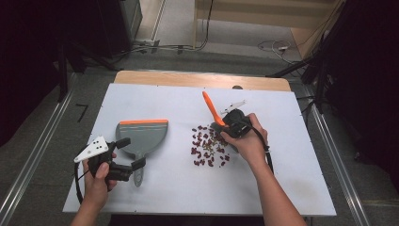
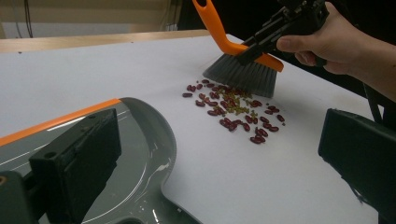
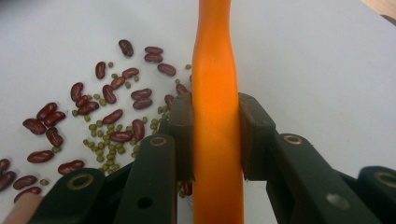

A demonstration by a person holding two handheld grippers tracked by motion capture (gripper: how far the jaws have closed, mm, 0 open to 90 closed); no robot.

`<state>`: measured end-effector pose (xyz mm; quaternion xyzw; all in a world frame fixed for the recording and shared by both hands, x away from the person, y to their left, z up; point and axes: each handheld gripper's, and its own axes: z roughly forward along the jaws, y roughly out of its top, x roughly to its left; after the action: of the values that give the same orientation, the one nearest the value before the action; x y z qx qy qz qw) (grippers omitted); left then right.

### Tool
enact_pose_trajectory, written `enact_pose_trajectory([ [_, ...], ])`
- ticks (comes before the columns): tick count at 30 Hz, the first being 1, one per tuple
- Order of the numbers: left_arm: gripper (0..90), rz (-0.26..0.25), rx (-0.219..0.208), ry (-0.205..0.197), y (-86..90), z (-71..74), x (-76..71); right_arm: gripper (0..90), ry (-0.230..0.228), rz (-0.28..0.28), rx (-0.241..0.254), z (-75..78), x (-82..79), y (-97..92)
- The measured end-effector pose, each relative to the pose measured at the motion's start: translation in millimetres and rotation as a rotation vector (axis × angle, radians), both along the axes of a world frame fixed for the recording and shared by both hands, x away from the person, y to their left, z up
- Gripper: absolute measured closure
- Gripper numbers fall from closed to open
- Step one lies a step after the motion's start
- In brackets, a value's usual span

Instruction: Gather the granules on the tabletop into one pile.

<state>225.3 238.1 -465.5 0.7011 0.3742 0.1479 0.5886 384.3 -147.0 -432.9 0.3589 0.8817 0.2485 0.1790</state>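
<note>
Nearest me, my left gripper (image 1: 129, 155) has its fingers (image 2: 77, 161) spread wide around the handle of the grey dustpan (image 1: 141, 136), not pressing on it as far as I can judge. The pan lies flat on the white worktop (image 1: 155, 188): smooth, glossy plastic, a shallow scoop with an orange strip along its front lip. It looks empty, so none of the sweeping is done yet.

Farther out, to the pan's right and well apart from it, lies the spill: a loose patch of beans (image 1: 207, 146), dark red glossy kidney-shaped ones mixed with small round green ones, all on the bare sheet.

Just beyond them, my right gripper (image 1: 226, 123) is clamped tight on the brush (image 2: 243, 70), the fingers (image 3: 180, 135) squeezing its smooth orange handle from both sides. Its dense grey bristles meet the far edge of the patch. I judge the work barely begun: the whole pile has to be swept across into the pan.
</note>
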Motion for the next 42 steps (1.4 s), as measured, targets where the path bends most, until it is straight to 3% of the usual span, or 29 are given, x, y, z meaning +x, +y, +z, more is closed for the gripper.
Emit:
enact_pose_trajectory([
  [8, 0.0, 0.003, 0.000, -0.002, 1.1, 0.7, -0.5, 69.2, -0.046, -0.003, 0.000, 9.6, 19.5, -0.7],
  [10, 0.0, 0.003, -0.005, -0.003, 1.8, 0.6, -0.7, 69.2, -0.036, -0.009, 0.015, 9.5, 27.7, -0.3],
  [14, 0.0, 0.006, -0.008, -0.006, 2.8, 1.3, -1.2, 69.2, -0.030, -0.013, -0.037, 3.4, 41.0, 9.1],
  [17, 0.0, 0.006, -0.009, -0.006, 3.2, 1.1, -1.3, 69.2, -0.010, 0.017, -0.051, -2.4, 46.0, 16.6],
  [20, 0.0, 0.005, -0.014, -0.007, 3.8, 1.2, -1.4, 69.3, 0.027, 0.057, -0.040, -3.0, 43.7, 24.7],
  [22, 0.0, 0.005, -0.020, -0.008, 3.9, 1.7, -0.9, 69.3, 0.039, 0.087, -0.064, -2.9, 39.2, 28.5],
  [25, 0.0, 0.000, -0.030, -0.009, 2.2, 2.7, -0.2, 69.3, 0.048, 0.107, -0.064, -2.8, 32.6, 30.1],
  [30, 0.0, -0.007, -0.012, -0.007, -2.3, 2.6, -0.7, 69.2, 0.057, 0.128, -0.051, -3.1, 20.1, 31.5],
  [38, 0.0, 0.004, -0.011, -0.017, -0.2, 5.0, -1.7, 69.2, 0.038, 0.155, -0.063, -3.7, 2.9, 33.3],
  [42, 0.0, 0.004, -0.012, -0.018, 0.7, 4.8, -1.8, 69.2, -0.001, 0.142, -0.078, -1.6, -2.4, 32.4],
])
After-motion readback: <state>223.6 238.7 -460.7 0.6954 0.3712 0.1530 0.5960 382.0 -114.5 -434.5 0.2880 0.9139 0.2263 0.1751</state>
